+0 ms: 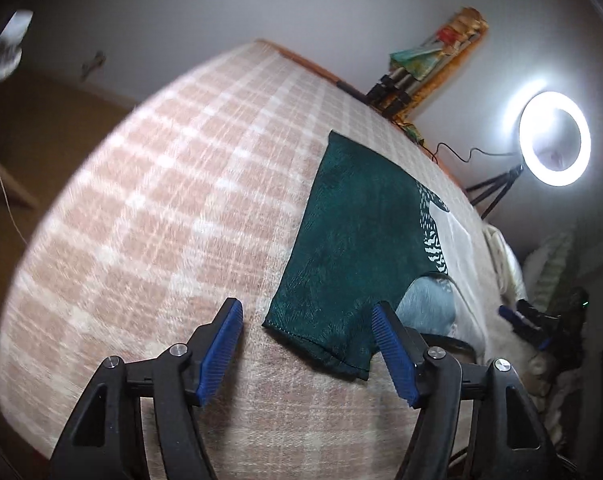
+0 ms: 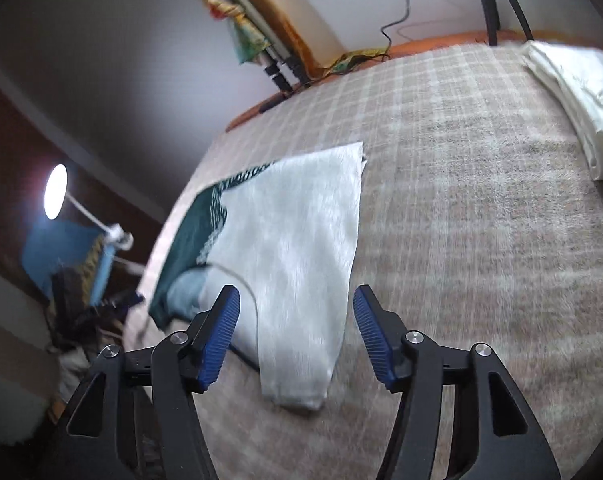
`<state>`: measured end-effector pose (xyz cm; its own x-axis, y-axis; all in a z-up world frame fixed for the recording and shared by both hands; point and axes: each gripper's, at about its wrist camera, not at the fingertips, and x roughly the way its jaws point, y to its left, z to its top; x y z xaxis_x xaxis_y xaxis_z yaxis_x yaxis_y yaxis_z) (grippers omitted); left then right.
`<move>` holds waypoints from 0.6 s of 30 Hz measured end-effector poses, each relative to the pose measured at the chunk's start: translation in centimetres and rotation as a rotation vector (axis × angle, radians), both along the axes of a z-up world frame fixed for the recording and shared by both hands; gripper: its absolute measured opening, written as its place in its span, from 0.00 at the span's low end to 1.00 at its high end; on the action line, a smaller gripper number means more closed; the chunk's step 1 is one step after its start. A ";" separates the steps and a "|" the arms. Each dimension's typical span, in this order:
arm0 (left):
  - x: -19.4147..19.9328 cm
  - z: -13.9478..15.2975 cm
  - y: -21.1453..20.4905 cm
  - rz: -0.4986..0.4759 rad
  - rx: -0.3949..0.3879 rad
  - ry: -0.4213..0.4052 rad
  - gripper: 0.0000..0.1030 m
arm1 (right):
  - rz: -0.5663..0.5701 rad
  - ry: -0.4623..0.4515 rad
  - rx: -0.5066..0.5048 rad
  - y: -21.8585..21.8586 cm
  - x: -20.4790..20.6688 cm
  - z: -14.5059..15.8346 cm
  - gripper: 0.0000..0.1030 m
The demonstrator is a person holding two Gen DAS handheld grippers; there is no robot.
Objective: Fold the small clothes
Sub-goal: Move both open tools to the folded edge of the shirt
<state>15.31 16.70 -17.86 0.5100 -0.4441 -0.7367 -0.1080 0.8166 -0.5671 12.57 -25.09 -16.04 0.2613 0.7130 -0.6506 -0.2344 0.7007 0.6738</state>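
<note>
Two grippers, both spread wide and gripping nothing. One small garment, a two-tone top [image 1: 353, 240], dark green on one half and white on the other with a speckled band at the seam, lying flat on the plaid blanket [image 1: 161, 208] of a bed. Left gripper [image 1: 307, 344] hovering over the top's green sleeve [image 1: 325, 340], blue pads [image 1: 221, 348] on either side of the hem, not touching it as far as can be told. Right gripper [image 2: 295, 338] poised over the top's white sleeve [image 2: 301, 360], its cuff between the pads and slightly below them. Pale blue inner lining [image 1: 425, 304] showing at the top's neckline, nearest the grippers. Beyond the top, at the bed's far edge, a ring light [image 1: 554, 145] glowing on a tripod, a black cable trailing beside it. Left of the ring light, a bundle of colourful items and dark tubes [image 1: 417, 76] against the wall, details too blurred to tell. Right of the top, well apart, a folded white cloth [image 2: 577, 96] resting on the blanket.
</note>
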 end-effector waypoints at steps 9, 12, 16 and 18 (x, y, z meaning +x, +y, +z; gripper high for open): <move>1.4 -1.4 -0.5 0.008 -0.192 0.058 0.67 | -0.084 0.138 0.106 -0.2 5.1 -4.2 0.59; 2.0 -1.4 -1.4 -0.006 -0.197 0.050 0.67 | -0.089 0.144 0.132 0.5 6.2 -4.9 0.59; 2.9 -1.5 -2.5 -0.023 -0.205 0.040 0.67 | -0.112 0.144 0.172 1.0 7.9 -5.4 0.59; 3.4 -1.4 -2.8 -0.018 -0.207 0.035 0.67 | -0.116 0.139 0.181 1.5 8.7 -5.5 0.59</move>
